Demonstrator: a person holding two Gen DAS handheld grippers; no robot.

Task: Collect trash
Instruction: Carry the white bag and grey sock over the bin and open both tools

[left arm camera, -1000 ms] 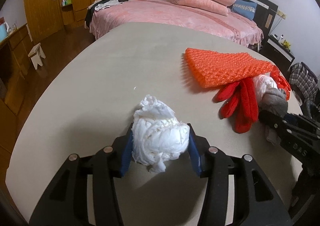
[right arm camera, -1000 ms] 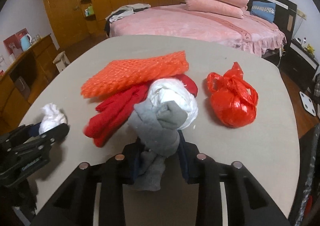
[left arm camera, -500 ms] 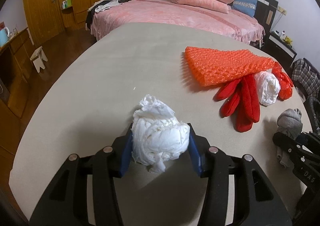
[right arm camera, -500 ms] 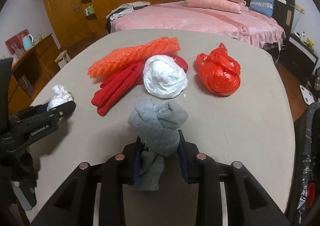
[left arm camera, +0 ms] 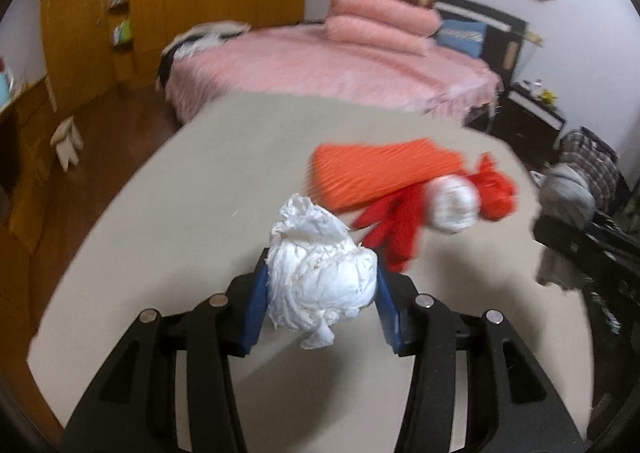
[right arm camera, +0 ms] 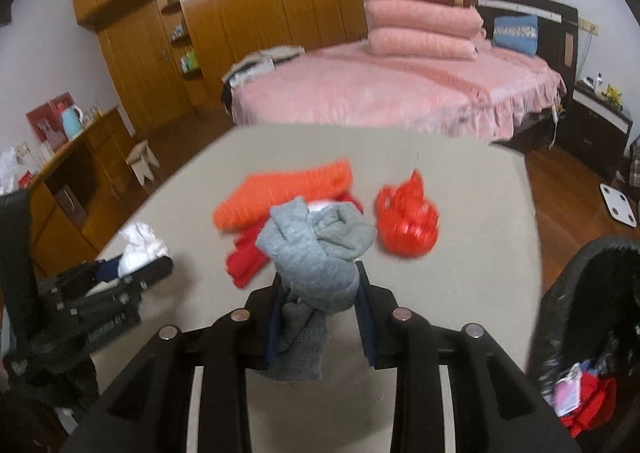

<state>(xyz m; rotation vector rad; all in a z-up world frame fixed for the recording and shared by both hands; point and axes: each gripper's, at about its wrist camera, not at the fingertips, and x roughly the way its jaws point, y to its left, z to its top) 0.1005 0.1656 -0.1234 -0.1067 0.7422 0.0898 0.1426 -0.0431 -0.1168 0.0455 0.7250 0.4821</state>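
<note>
My left gripper (left arm camera: 320, 293) is shut on a crumpled white paper wad (left arm camera: 320, 277) and holds it above the beige table (left arm camera: 192, 213). My right gripper (right arm camera: 320, 305) is shut on a knotted grey sock (right arm camera: 316, 253), lifted off the table (right arm camera: 472, 253). The sock also shows at the right edge of the left wrist view (left arm camera: 568, 193). Left on the table are an orange mesh sheet (left arm camera: 376, 169), a red cloth (left arm camera: 392, 225), a white wad (left arm camera: 456, 205) and a red plastic bag (right arm camera: 408, 221). A black-lined trash bin (right arm camera: 592, 317) stands at the table's right, with red trash inside.
A pink bed (right arm camera: 392, 93) with stacked pillows stands beyond the table. Wooden wardrobes (right arm camera: 240, 21) and a low cabinet (right arm camera: 72, 173) line the left wall. A small stool (right arm camera: 142, 161) sits on the wood floor.
Both grippers have risen and pulled back from the table with their loads. The right gripper has swung right, bringing the trash bin into its view.
</note>
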